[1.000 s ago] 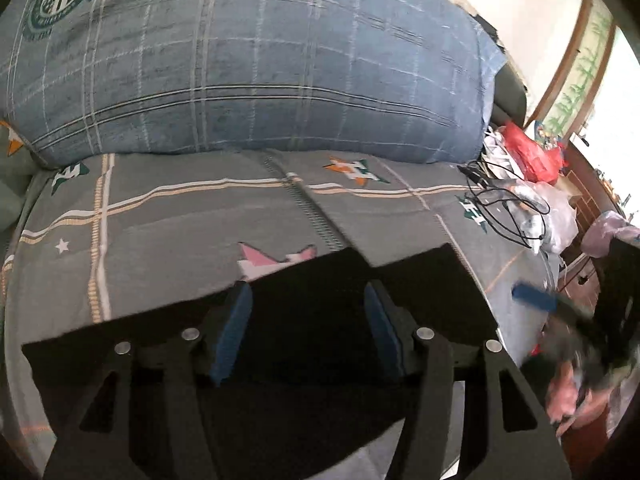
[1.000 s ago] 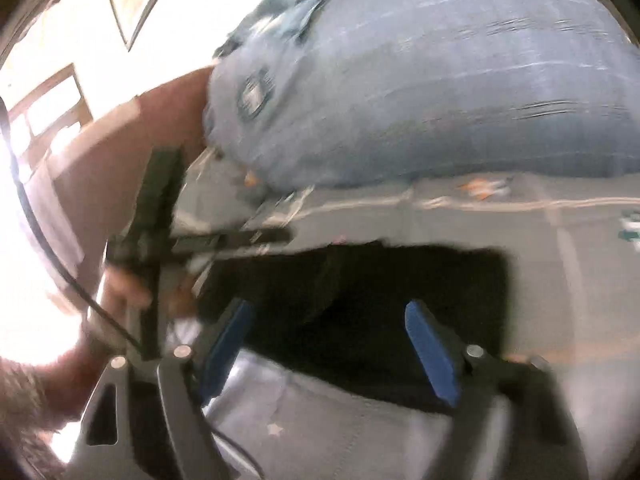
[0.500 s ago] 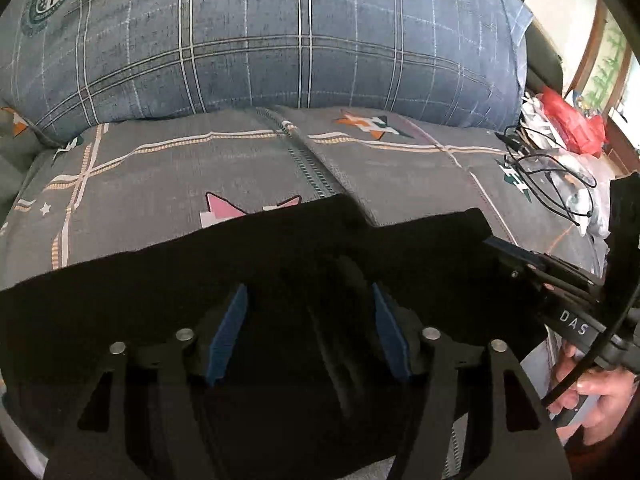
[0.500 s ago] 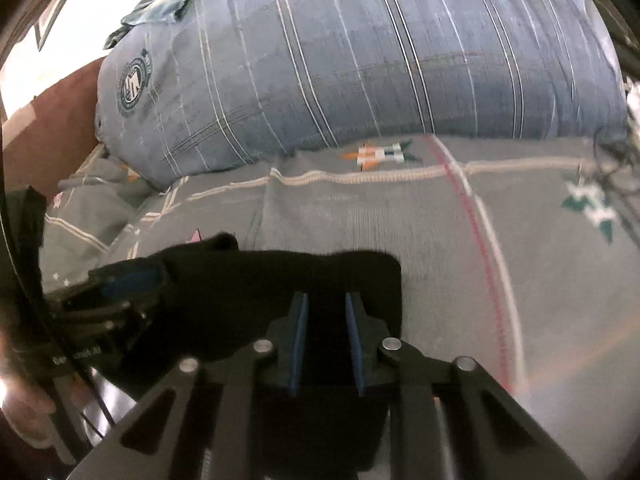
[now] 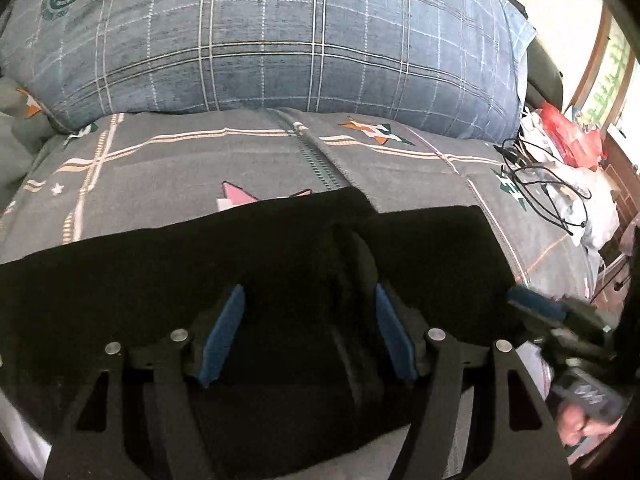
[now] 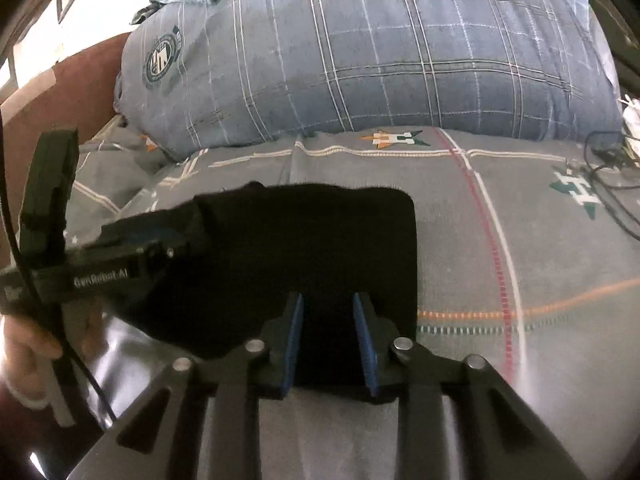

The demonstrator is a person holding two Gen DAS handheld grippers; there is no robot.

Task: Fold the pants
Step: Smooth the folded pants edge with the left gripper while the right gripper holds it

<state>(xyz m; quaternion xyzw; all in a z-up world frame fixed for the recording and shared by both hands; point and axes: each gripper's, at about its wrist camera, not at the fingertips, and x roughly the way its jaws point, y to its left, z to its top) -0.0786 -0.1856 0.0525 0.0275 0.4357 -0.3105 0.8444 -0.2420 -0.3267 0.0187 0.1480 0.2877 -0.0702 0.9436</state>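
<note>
Step in hand: a fold of the pants (image 6: 304,248) is judged to be under way, with the black cloth already doubled into a blunt rectangle on the grey patterned bedspread (image 6: 520,240) and both tools set at its near edge.
Pants: they are laid flat on the bedspread, in front of the big blue checked pillow (image 5: 280,40) and apart from it; a lengthwise ridge is seen in the left wrist view (probably where the two legs meet).
Left gripper (image 5: 308,332): the jaws are held wide apart over the cloth; nothing is pinched between the blue pads.
Right gripper (image 6: 328,336): the jaws are drawn close but a gap is left; the near right corner of the pants is framed between them, and whether cloth is actually caught cannot be told.
Next move: a firm pinch on the near hem is called for at both tools, then an even lift and carry toward the pillow, so that edges are matched and no crease is dragged in.
Containers: none is seen; only loose bags (image 5: 568,140) and black cables (image 5: 540,184) are piled beside the bed.
</note>
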